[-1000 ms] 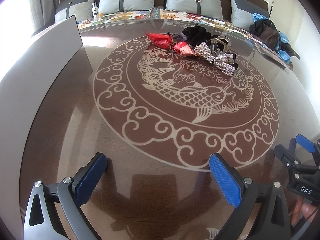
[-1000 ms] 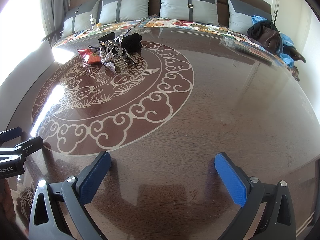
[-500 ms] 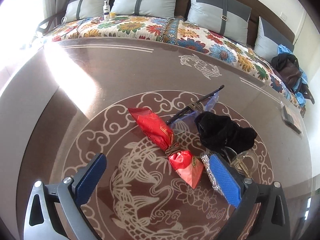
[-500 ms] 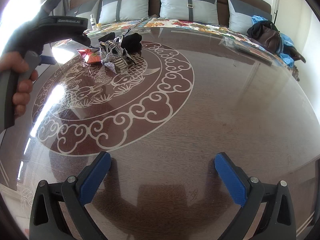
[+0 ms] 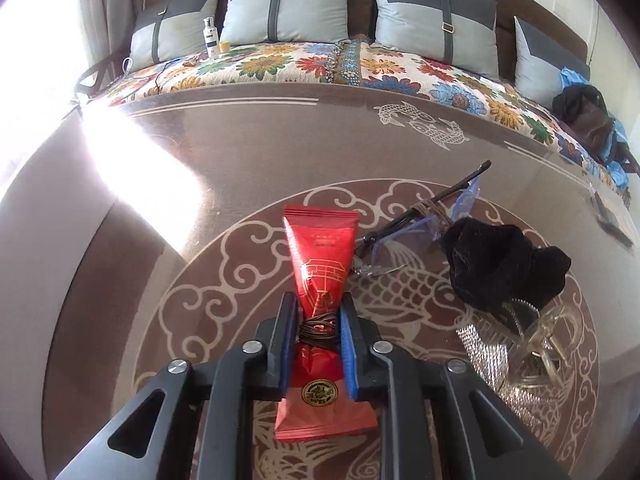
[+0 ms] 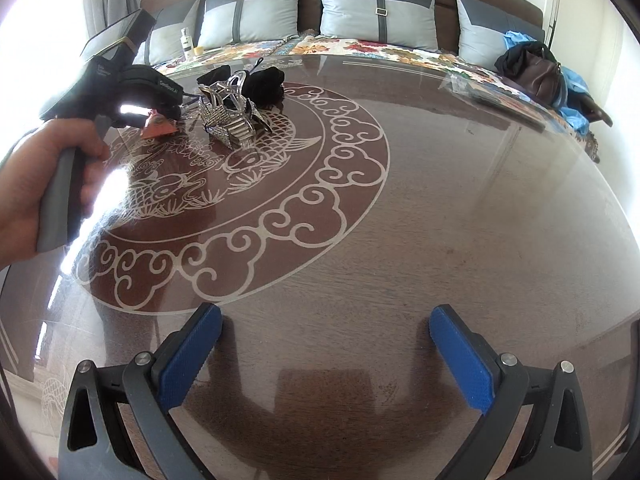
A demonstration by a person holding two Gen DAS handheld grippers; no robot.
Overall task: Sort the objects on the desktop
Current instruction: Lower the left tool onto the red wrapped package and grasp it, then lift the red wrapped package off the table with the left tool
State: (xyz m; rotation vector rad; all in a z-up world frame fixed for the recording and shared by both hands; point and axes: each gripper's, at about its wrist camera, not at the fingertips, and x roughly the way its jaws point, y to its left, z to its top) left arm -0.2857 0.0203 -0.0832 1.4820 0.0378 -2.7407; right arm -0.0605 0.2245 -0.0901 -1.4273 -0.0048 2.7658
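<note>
My left gripper [image 5: 319, 320] is shut on a red packet [image 5: 320, 256] at its cord-tied waist, on the round glass table [image 5: 240, 184]. To the right lie clear blue-rimmed glasses [image 5: 420, 232], a black velvet scrunchie [image 5: 504, 264], a rhinestone bow [image 5: 488, 352] and a clear claw clip [image 5: 548, 332]. In the right wrist view the left gripper [image 6: 120, 92] is held by a hand over the packet [image 6: 158, 126] beside the bow [image 6: 232, 120] and scrunchie [image 6: 268, 80]. My right gripper [image 6: 324, 356] is open and empty near the table's front edge.
A bench with a floral cover [image 5: 360, 64] and grey cushions [image 5: 432, 4] runs behind the table. A white bottle [image 5: 210, 36] stands on it at left; a brown bag [image 6: 536, 72] lies at right. A flat clear package [image 6: 496, 100] lies on the table's far right.
My left gripper moved forward over the pile, came down and shut on the red packet's tied waist. The right gripper has not moved and stays open.
</note>
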